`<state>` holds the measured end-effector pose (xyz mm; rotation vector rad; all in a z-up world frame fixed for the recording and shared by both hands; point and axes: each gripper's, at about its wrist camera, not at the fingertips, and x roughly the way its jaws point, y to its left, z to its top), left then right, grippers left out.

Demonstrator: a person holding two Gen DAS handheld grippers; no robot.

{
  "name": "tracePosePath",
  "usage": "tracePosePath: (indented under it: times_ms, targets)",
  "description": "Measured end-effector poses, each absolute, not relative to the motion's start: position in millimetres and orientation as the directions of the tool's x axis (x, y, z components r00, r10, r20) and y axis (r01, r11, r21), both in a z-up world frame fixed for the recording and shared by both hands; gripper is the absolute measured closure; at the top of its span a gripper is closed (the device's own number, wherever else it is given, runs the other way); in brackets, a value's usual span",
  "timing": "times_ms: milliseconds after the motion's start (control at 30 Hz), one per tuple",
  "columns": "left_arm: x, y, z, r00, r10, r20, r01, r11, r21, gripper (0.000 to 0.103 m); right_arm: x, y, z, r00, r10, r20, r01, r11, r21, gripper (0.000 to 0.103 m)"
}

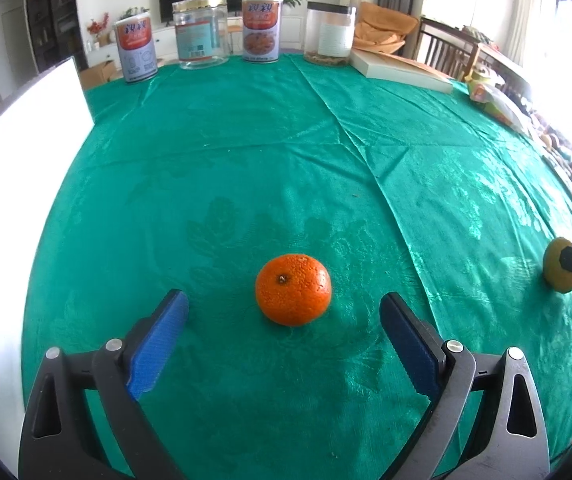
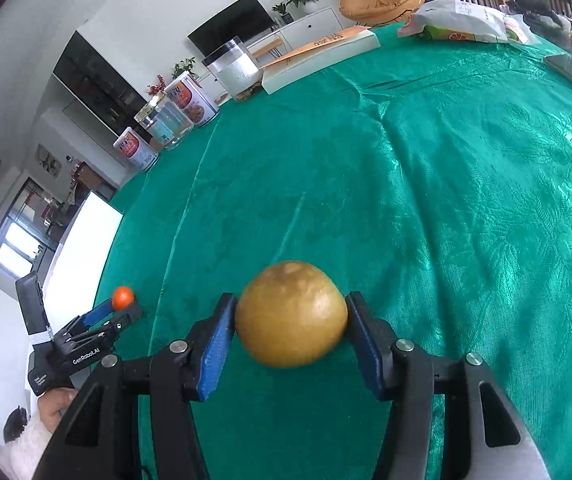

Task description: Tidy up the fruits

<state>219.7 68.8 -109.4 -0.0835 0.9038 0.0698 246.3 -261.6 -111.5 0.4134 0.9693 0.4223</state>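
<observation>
An orange tangerine (image 1: pixel 293 290) lies on the green tablecloth (image 1: pixel 246 160), just ahead of my left gripper (image 1: pixel 284 308). The left jaws stand wide open on either side of it, not touching it. My right gripper (image 2: pixel 289 320) is shut on a yellow-brown round fruit (image 2: pixel 290 314) and holds it above the cloth. That fruit shows in the left wrist view (image 1: pixel 557 270) at the far right edge. The tangerine (image 2: pixel 122 297) and the left gripper (image 2: pixel 120 312) show small at the left of the right wrist view.
Two printed cans (image 1: pixel 136 50) (image 1: pixel 261 28), a clear jar (image 1: pixel 202 32) and a black-lidded jar (image 1: pixel 329 34) stand along the far edge. A book (image 1: pixel 401 68) lies at the back right. Bags and fruit (image 2: pixel 469 20) crowd the right side. A white board (image 1: pixel 18 128) stands at the left.
</observation>
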Motion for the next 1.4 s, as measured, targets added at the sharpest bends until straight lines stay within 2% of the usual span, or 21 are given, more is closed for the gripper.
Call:
tracePosePath:
  times_ms: [100,300,467,667,700,733,767,800,833,867,967,1000,1067,1100,1133,1167,1233,1267,1300,1333,1400]
  targets:
    - [211,78,-106,0.606,-0.042,-0.794,-0.072,0.992,-0.107,0.006,237,-261,-107,0.497,0.462,-0.734,-0.158,0.880,0.447,0.020]
    - [203,85,-98,0.575,-0.139,-0.806,-0.018,0.983,-0.182,0.006,218,-244,-101,0.453,0.405,-0.794,-0.232,0.914,0.334,0.020]
    - [214,79,-103,0.577,-0.121,-0.808,0.010,0.990,-0.141,0.007,215,-225,-101,0.453,0.294,-0.842,-0.264,0.946,0.188,0.019]
    - [232,84,-104,0.598,-0.073,-0.798,-0.019,0.994,-0.106,0.008,225,-214,-96,0.499,0.188,-0.846,-0.304,0.952,0.032,0.020]
    - [235,81,-105,0.600,-0.056,-0.798,-0.015,0.997,-0.081,0.009,229,-212,-99,0.476,0.178,-0.861,-0.312,0.950,0.024,0.033]
    - [237,78,-106,0.603,-0.039,-0.796,-0.014,0.998,-0.059,0.012,233,-212,-103,0.447,0.188,-0.874,-0.311,0.949,0.045,0.058]
    - [237,75,-105,0.613,-0.022,-0.790,-0.011,0.999,-0.036,0.027,236,-215,-105,0.427,0.223,-0.876,-0.302,0.948,0.095,0.068]
    - [238,71,-104,0.618,-0.011,-0.786,-0.001,1.000,-0.015,0.050,239,-218,-105,0.434,0.232,-0.871,-0.289,0.951,0.110,0.075]
    - [238,69,-103,0.618,-0.011,-0.786,0.011,1.000,-0.005,0.060,241,-219,-105,0.431,0.230,-0.872,-0.283,0.953,0.111,0.081]
    - [238,68,-102,0.617,-0.026,-0.787,0.021,1.000,-0.017,0.071,242,-219,-106,0.432,0.222,-0.874,-0.275,0.955,0.107,0.092]
    - [234,71,-102,0.622,-0.044,-0.782,0.008,0.999,-0.051,0.071,246,-217,-106,0.425,0.221,-0.878,-0.268,0.957,0.111,0.092]
    - [233,71,-102,0.624,-0.039,-0.780,0.006,0.999,-0.044,0.071,248,-215,-106,0.425,0.213,-0.880,-0.263,0.959,0.105,0.090]
    - [232,70,-102,0.620,-0.033,-0.784,0.002,0.999,-0.040,0.071,251,-214,-103,0.439,0.189,-0.878,-0.239,0.967,0.089,0.059]
    - [233,70,-101,0.616,-0.033,-0.787,0.000,0.999,-0.043,0.071,251,-214,-100,0.462,0.187,-0.867,-0.229,0.970,0.087,0.025]
    - [233,71,-101,0.614,-0.036,-0.789,-0.005,0.999,-0.050,0.071,252,-213,-96,0.497,0.189,-0.847,-0.224,0.971,0.085,0.014]
    - [233,71,-101,0.613,-0.039,-0.789,-0.011,0.998,-0.058,0.071,254,-212,-92,0.525,0.189,-0.830,-0.224,0.971,0.079,0.006]
    - [231,72,-101,0.617,-0.038,-0.786,-0.023,0.998,-0.065,0.071,266,-206,-91,0.531,0.204,-0.822,-0.235,0.968,0.088,0.007]
    - [230,71,-101,0.619,-0.034,-0.785,-0.027,0.998,-0.064,0.071,273,-203,-92,0.525,0.219,-0.823,-0.241,0.965,0.104,0.010]
    - [229,71,-101,0.619,-0.031,-0.785,-0.030,0.997,-0.064,0.072,280,-202,-96,0.506,0.235,-0.830,-0.242,0.962,0.125,0.036]
    - [228,70,-101,0.619,-0.032,-0.784,-0.033,0.997,-0.066,0.072,287,-202,-102,0.486,0.221,-0.845,-0.220,0.967,0.127,0.056]
    - [225,71,-101,0.615,-0.041,-0.787,-0.033,0.996,-0.078,0.072,290,-207,-103,0.483,0.260,-0.836,-0.203,0.962,0.182,0.056]
